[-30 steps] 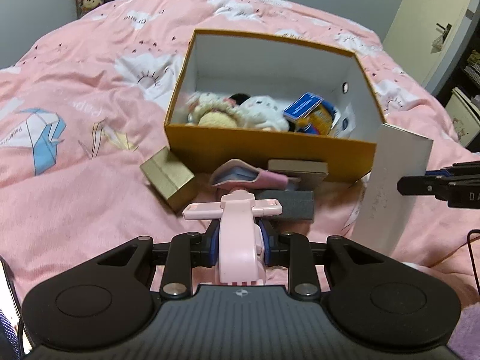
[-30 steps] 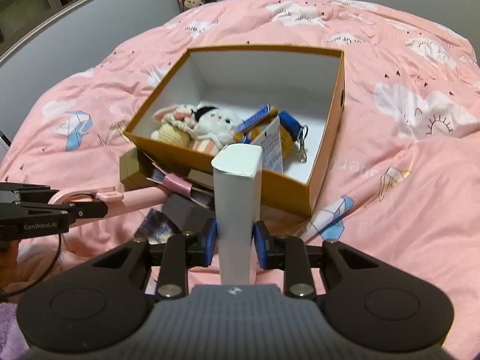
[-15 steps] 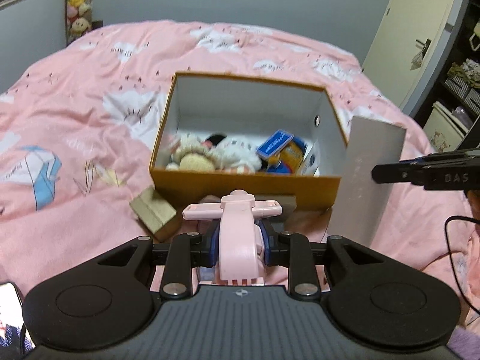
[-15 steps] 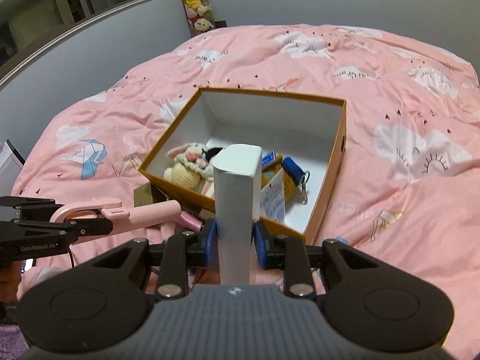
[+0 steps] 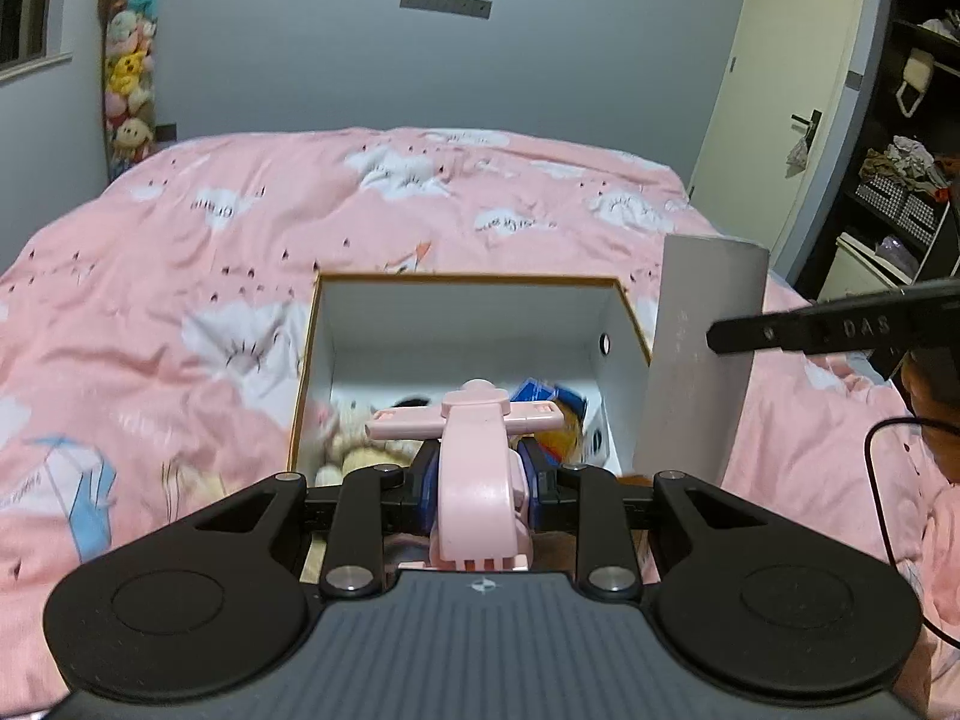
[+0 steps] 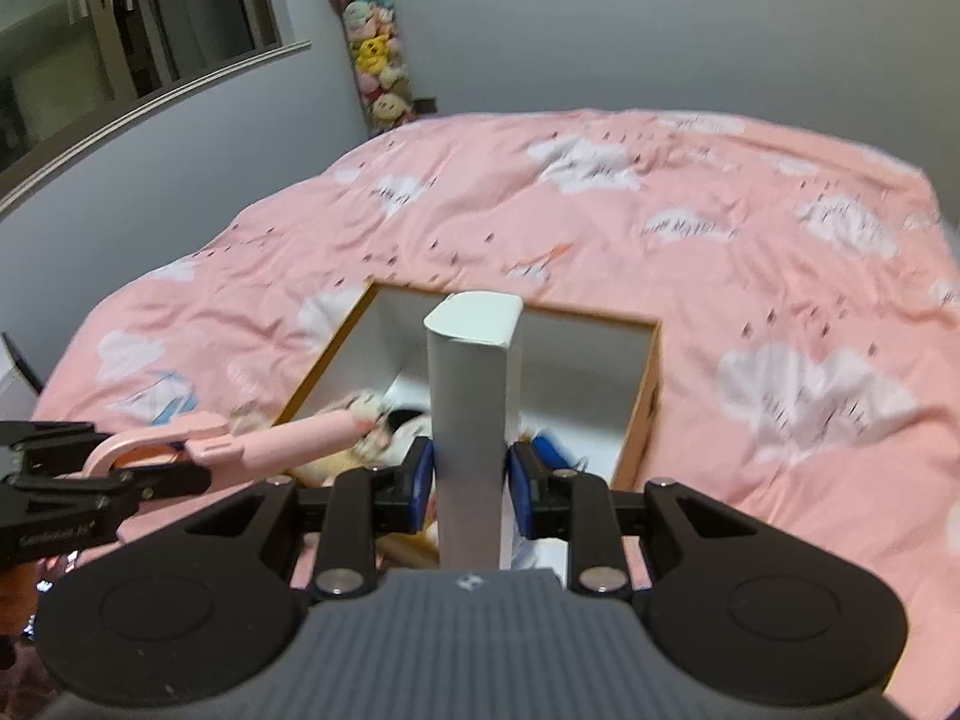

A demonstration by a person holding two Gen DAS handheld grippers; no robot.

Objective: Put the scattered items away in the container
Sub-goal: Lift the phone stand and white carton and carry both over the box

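An open cardboard box (image 5: pixel 624 354) with white inner walls sits on the pink bed; it also shows in the right wrist view (image 6: pixel 651 396). Plush toys (image 5: pixel 354 444) and a blue item (image 5: pixel 567 405) lie inside. My left gripper (image 5: pixel 477 477) is shut on a pink plastic tool (image 5: pixel 474 456), held above the box's near edge. My right gripper (image 6: pixel 471 477) is shut on a tall white carton (image 6: pixel 471 396), held upright over the box's near side. The carton shows at the right in the left wrist view (image 5: pixel 699 360). The pink tool shows at the left in the right wrist view (image 6: pixel 282 438).
A pink duvet with cloud prints (image 5: pixel 240 276) covers the bed. A hanging column of plush toys (image 5: pixel 129 72) is on the back wall. A door (image 5: pixel 786 96) and dark shelves (image 5: pixel 900 180) stand at the right. A window (image 6: pixel 150 30) is at the left.
Both grippers have risen and moved forward over the box with their items still held. The small boxes in front of the big box have dropped out of sight.
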